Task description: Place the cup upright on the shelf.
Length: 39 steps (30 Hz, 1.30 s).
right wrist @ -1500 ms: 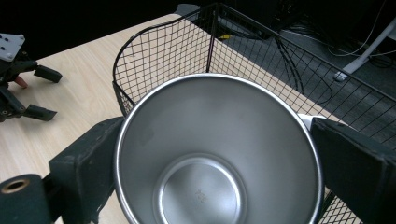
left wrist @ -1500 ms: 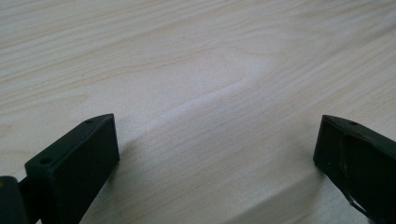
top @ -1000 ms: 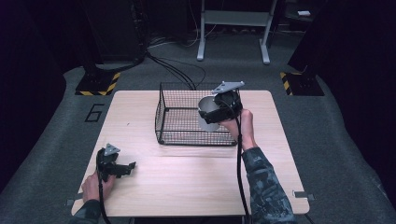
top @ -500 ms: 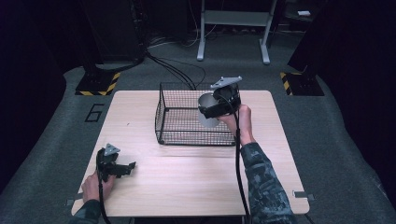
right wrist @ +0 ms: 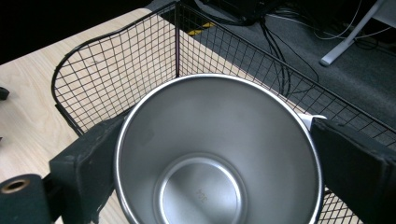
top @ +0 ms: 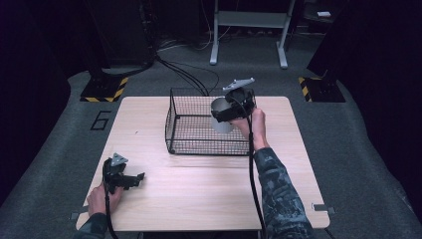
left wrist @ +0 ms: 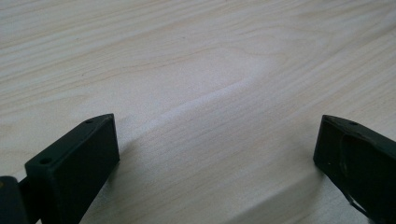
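Lifted higher over the wire basket (top: 199, 124), the right gripper (top: 234, 107) clamps a steel cup (right wrist: 217, 154) above its right end. Left gripper (top: 122, 177) rests wide apart on the table (top: 199, 194). Smooth metal may slip from the grip and clatter against the wires.

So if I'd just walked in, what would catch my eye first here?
Probably the shiny steel cup, clamped in the right gripper and held over the black wire basket at the far middle of the wooden table. Its inside looks empty. Next, the left gripper resting open on the table's near left corner.
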Available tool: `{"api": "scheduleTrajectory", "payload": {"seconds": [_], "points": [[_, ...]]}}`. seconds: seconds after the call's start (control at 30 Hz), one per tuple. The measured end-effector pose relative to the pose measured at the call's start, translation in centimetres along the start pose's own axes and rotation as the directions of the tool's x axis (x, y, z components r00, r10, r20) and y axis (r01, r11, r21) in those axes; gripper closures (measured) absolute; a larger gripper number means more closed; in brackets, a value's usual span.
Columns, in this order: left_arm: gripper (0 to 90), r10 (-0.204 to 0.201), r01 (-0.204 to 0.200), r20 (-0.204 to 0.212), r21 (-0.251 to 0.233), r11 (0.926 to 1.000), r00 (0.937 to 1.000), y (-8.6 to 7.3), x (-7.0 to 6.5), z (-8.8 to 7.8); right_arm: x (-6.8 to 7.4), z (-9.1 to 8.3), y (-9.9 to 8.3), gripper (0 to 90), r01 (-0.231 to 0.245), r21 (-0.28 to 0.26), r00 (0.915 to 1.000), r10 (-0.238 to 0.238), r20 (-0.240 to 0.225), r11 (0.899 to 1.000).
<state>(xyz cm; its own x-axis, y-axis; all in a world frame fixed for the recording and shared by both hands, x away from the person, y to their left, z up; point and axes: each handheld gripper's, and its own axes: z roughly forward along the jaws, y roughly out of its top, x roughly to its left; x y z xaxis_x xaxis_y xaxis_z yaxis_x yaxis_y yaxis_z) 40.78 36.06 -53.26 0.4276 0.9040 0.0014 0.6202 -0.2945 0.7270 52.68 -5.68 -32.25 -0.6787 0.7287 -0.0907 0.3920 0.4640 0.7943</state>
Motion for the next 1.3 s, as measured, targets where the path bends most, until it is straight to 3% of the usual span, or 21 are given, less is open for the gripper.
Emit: {"api": "scheduleTrajectory", "payload": {"seconds": [0.43,0.7,0.8,0.97,1.07,1.3], "points": [[0.1,0.000,0.000,0.000,0.000,1.0000,1.0000,0.0,0.0,0.0,-0.8,2.0,0.0,5.9,-0.021,0.027,0.9997,0.020,0.010,0.999],[0.1,0.001,-0.001,0.000,0.001,1.0000,1.0000,0.0,0.0,0.0,-1.4,3.2,-0.4,5.9,-0.058,0.051,0.9982,0.057,0.016,0.997],[0.1,0.000,0.000,0.000,0.000,1.0000,1.0000,0.0,0.0,0.0,-1.7,3.8,-0.6,5.9,-0.081,0.070,0.9966,0.080,0.020,0.994],[0.1,0.001,-0.001,0.000,0.001,1.0000,1.0000,0.0,0.0,0.0,-2.1,4.5,-0.8,5.8,-0.074,0.074,0.9971,0.073,0.023,0.994],[0.1,0.001,-0.001,0.000,0.001,1.0000,1.0000,0.0,0.0,0.0,-2.2,5.2,-1.1,5.9,-0.100,0.090,0.9948,0.098,0.027,0.991],[0.0,0.001,-0.001,0.000,0.000,1.0000,1.0000,0.0,0.0,0.0,-2.2,6.1,-1.3,5.9,-0.111,0.108,0.9936,0.109,0.030,0.988]]}}
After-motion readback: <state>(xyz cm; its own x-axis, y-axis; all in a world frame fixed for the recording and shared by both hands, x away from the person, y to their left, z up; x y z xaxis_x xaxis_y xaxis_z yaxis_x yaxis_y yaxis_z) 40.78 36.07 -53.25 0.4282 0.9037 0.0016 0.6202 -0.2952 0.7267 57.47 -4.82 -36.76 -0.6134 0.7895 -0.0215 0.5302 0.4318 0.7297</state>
